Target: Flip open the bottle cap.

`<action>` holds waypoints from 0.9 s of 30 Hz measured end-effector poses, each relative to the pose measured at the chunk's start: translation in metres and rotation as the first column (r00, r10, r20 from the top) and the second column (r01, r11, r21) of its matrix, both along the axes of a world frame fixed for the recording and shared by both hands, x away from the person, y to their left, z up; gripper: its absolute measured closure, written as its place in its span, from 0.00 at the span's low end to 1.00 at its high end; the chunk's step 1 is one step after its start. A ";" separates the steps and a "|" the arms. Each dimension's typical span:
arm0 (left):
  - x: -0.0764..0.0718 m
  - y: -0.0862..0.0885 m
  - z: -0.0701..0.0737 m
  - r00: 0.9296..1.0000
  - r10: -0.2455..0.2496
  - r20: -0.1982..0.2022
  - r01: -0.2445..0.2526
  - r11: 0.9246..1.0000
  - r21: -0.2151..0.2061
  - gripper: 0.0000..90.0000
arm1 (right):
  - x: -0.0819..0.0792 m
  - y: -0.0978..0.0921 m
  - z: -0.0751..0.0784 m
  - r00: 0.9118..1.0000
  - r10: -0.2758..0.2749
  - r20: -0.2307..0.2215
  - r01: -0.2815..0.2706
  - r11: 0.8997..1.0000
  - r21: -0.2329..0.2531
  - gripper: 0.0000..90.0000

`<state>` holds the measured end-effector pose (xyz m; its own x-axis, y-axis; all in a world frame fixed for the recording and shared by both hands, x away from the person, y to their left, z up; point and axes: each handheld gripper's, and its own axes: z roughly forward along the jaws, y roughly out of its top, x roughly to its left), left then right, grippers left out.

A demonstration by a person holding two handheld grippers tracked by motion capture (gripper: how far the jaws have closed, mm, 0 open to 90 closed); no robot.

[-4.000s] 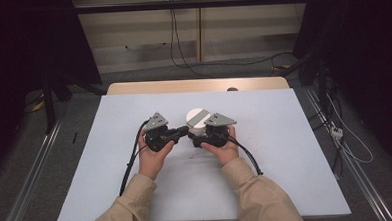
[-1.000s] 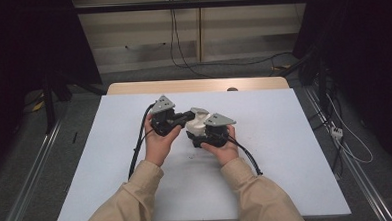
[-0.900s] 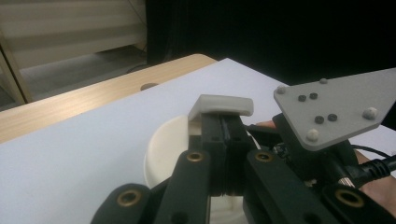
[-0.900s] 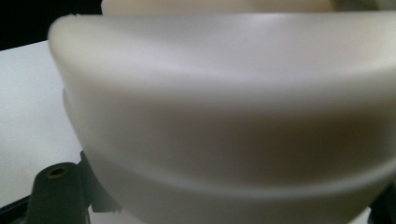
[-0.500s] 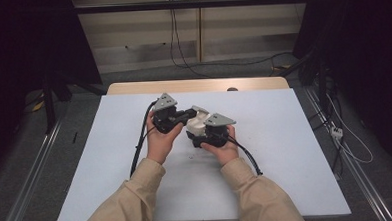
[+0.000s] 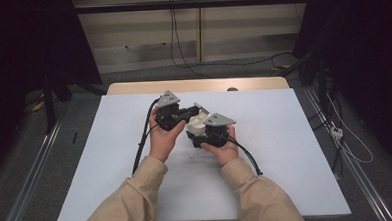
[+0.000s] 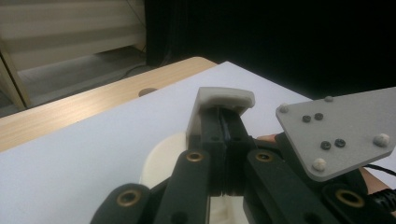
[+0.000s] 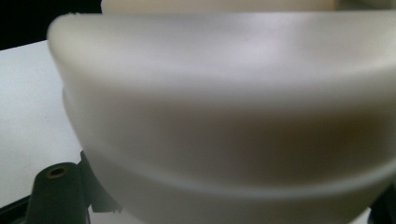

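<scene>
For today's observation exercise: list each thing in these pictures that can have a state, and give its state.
Left gripper: shut on the white part's tab.
Right gripper: holds the white part; jaws hidden, cannot tell open or shut.
White part: held between both grippers, above the table.
Table: covered by a white sheet.

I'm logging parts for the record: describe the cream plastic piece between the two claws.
The cream plastic piece looks matte and moulded, with a rounded body and a flat tab on top. It sits mid-table. The left claw is shut on the tab; the right claw holds the rounded body, which curves close before its camera.
</scene>
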<state>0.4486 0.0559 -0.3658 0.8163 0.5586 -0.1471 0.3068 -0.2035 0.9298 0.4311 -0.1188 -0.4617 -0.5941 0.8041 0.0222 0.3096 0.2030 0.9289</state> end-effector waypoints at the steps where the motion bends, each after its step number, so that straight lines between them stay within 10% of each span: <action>1: 0.000 0.000 0.000 1.000 0.003 -0.001 -0.003 1.000 -0.002 1.00 | 0.000 0.000 0.000 1.000 0.001 -0.001 -0.001 1.000 0.001 0.21; 27: 0.008 -0.011 0.010 1.000 -0.009 0.004 0.009 1.000 0.007 1.00 | 0.000 0.000 0.000 1.000 0.000 0.000 0.000 1.000 -0.002 0.21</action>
